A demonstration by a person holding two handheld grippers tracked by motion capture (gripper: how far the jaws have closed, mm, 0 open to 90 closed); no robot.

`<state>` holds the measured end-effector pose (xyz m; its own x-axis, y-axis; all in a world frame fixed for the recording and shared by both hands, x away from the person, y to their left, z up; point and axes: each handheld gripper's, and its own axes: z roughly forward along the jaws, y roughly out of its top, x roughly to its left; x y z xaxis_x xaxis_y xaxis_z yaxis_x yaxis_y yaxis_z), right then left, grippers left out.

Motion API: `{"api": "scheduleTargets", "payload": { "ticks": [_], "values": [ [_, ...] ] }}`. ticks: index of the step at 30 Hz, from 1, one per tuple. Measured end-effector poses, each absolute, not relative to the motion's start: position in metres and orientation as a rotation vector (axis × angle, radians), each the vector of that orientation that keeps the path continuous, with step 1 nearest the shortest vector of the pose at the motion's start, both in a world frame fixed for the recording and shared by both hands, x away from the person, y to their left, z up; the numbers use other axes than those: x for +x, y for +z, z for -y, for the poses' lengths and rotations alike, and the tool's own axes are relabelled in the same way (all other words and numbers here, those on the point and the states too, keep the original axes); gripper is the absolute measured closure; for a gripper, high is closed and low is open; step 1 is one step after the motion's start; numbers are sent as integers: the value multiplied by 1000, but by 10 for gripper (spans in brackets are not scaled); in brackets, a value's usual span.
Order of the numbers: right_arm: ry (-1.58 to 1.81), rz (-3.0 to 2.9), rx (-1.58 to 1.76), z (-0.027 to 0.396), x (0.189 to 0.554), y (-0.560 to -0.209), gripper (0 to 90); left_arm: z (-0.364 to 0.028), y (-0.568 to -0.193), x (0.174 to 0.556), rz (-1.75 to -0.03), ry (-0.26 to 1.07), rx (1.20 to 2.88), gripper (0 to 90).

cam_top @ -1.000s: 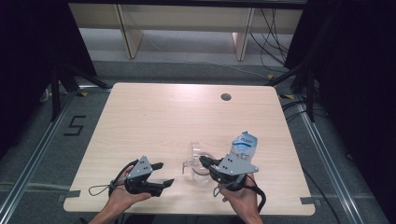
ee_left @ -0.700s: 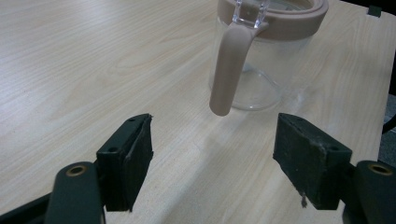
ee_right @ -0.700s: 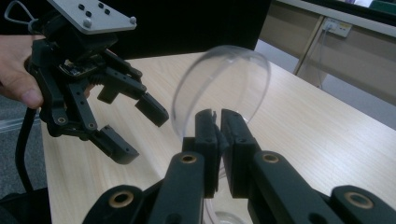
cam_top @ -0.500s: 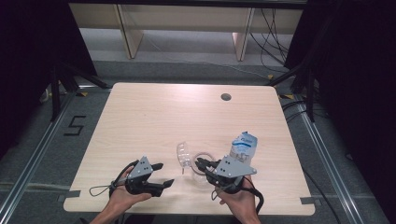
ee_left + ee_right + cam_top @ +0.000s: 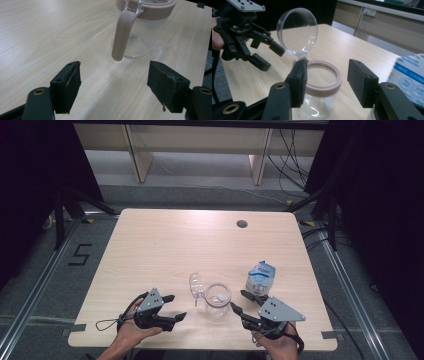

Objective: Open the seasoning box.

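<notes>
A clear glass jar (image 5: 217, 300) with a pink rim and a pink side handle (image 5: 121, 35) stands near the table's front edge. Its round clear lid (image 5: 196, 286) is flipped up on the left side. My right gripper (image 5: 238, 300) sits just right of the jar. Its jaws have just been opening and stand apart, the pads off the jar (image 5: 322, 85), which lies just beyond the tips. My left gripper (image 5: 177, 306) rests open to the jar's left, aimed at the handle, with nothing between its jaws (image 5: 115, 85).
A blue and white bag (image 5: 261, 277) stands just behind my right gripper, close to the jar's right. A small round hole (image 5: 242, 224) sits in the tabletop at the far right. The table's front edge (image 5: 200, 347) runs just below both hands.
My right gripper was shut at the jar; it has opened, let go and pulled back to the right. The jar's lid swung a little to the left. The left gripper has kept still.
</notes>
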<state>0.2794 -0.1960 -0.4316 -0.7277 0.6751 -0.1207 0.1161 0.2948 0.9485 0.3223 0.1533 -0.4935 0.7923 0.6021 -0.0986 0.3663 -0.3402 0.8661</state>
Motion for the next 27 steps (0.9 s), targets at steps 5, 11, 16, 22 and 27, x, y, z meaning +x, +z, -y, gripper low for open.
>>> {"api": "scheduleTargets", "payload": {
  "ticks": [5, 11, 16, 22, 27],
  "values": [
    [1423, -2019, 776, 210, 275, -435, 419, -154, -494, 323, -701, 294, 1971, 258],
    [1422, -1980, 894, 225, 275, -443, 314, -154, -494, 323, -695, 290, 1974, 255],
    [1375, -1938, 970, 237, 277, -446, 218, -154, -494, 323, -702, 289, 1979, 243],
    [1384, -1887, 1036, 252, 280, -453, 159, -153, -494, 324, -712, 284, 1968, 214],
    [1403, -1861, 1046, 259, 282, -455, 158, -153, -495, 325, -714, 276, 1968, 184]
  ]
}}
